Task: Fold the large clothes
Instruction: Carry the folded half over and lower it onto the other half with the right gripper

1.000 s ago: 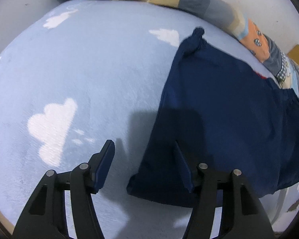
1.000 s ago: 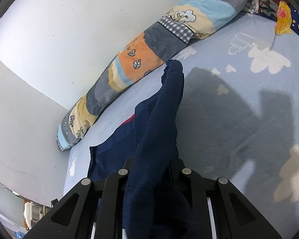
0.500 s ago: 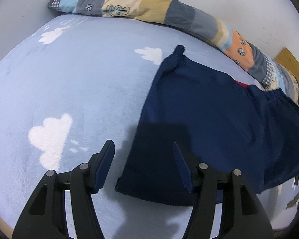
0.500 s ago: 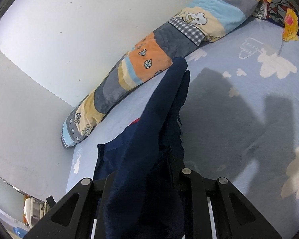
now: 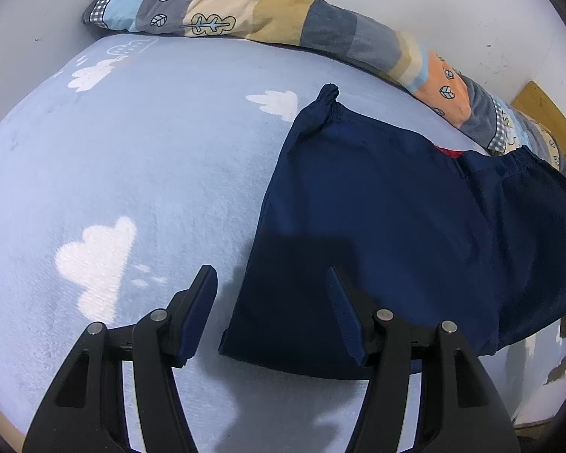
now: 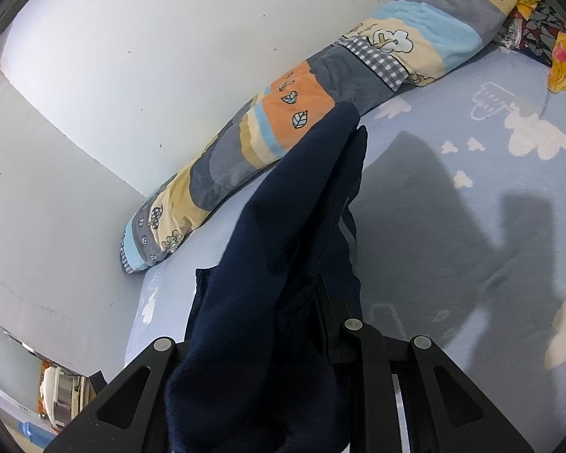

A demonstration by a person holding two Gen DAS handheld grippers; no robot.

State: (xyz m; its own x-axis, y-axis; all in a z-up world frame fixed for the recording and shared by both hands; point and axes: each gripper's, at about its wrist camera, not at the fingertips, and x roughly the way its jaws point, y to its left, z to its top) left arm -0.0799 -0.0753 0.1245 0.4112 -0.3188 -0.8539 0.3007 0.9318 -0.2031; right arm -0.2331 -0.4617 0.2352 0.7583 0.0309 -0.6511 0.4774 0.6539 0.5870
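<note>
The left gripper (image 5: 271, 311) hangs released, its blue pads apart above the near edge of the navy garment (image 5: 377, 226) and clear of the cloth. The right gripper (image 6: 283, 302) is clenched on a bunched fold of that garment (image 6: 283, 264), lifting it off the bed. The rest lies flat on the pale blue cloud-print sheet (image 5: 132, 158). Farther off, a patchwork bolster (image 5: 268, 15) runs along the white wall (image 6: 151, 56).

A home bedroom: a bed (image 5: 151, 173) under a pale blue cloud-print sheet, a long patchwork bolster (image 5: 268, 19) against a scuffed white wall (image 6: 132, 56).
</note>
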